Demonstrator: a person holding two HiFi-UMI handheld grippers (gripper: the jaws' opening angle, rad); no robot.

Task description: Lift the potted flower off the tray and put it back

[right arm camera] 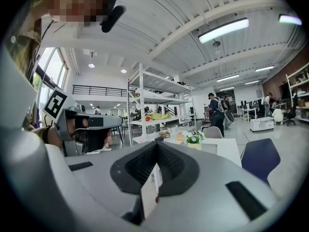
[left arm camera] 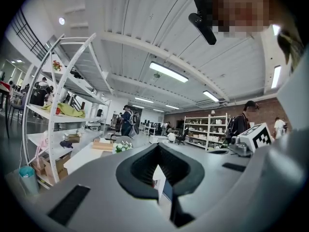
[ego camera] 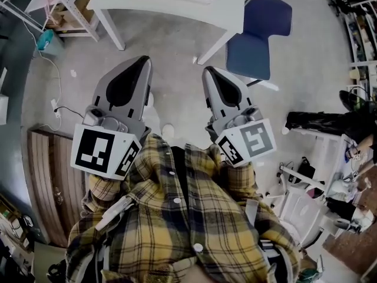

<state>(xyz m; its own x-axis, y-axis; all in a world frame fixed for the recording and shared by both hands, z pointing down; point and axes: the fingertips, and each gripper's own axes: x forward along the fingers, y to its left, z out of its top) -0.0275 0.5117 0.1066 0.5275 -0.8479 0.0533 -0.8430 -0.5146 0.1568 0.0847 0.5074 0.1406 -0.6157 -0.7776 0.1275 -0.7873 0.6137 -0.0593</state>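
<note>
Fingers closed, empty; blue chair beside white table.

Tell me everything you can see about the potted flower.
The potted flower is small and far off, with white blooms and green leaves in a pale, yellowish pot. It stands upright on the white table, near a blue chair. Nothing else touches it. Whether a tray lies under it is too small to tell.
</note>
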